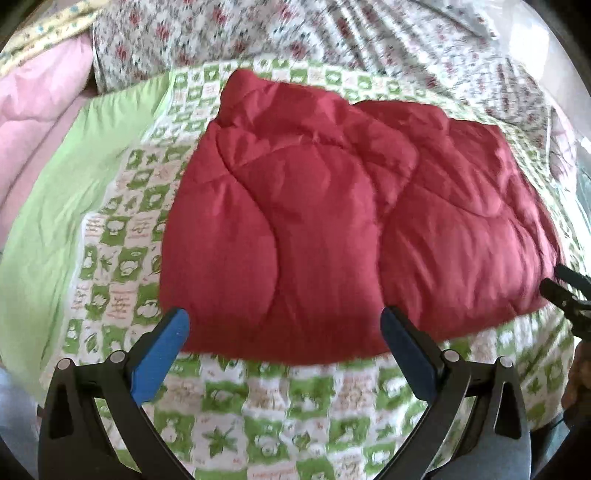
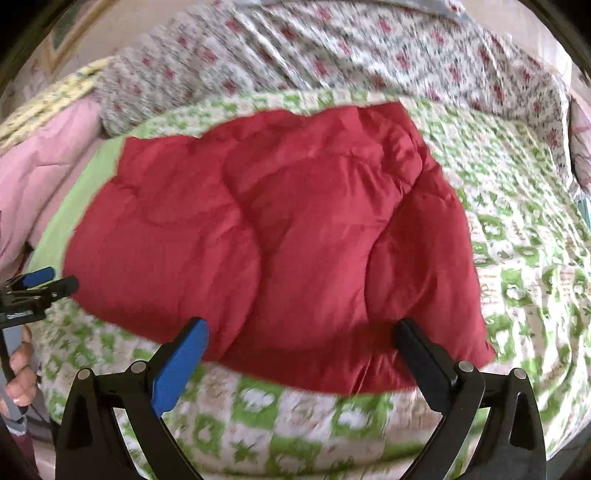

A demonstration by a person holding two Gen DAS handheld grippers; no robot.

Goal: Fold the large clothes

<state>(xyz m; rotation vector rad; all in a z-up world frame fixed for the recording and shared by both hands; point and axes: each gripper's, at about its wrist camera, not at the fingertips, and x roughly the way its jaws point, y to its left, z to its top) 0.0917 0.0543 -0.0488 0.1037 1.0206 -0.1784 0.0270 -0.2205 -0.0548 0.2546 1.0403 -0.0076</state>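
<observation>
A red quilted padded garment (image 1: 332, 206) lies folded into a thick bundle on a green-and-white patterned bed cover (image 1: 258, 413); it also shows in the right wrist view (image 2: 280, 236). My left gripper (image 1: 284, 325) is open and empty, its fingertips at the bundle's near edge. My right gripper (image 2: 301, 332) is open and empty, jaws wide at the near edge toward the bundle's right end. The right gripper shows at the right edge of the left wrist view (image 1: 569, 291); the left gripper shows at the left edge of the right wrist view (image 2: 40, 284).
A pink quilt (image 1: 33, 122) is piled at the left. A floral white-and-red cloth (image 1: 295, 33) lies bunched along the far side. A plain green band (image 1: 62, 206) borders the bed cover (image 2: 517, 258) on the left.
</observation>
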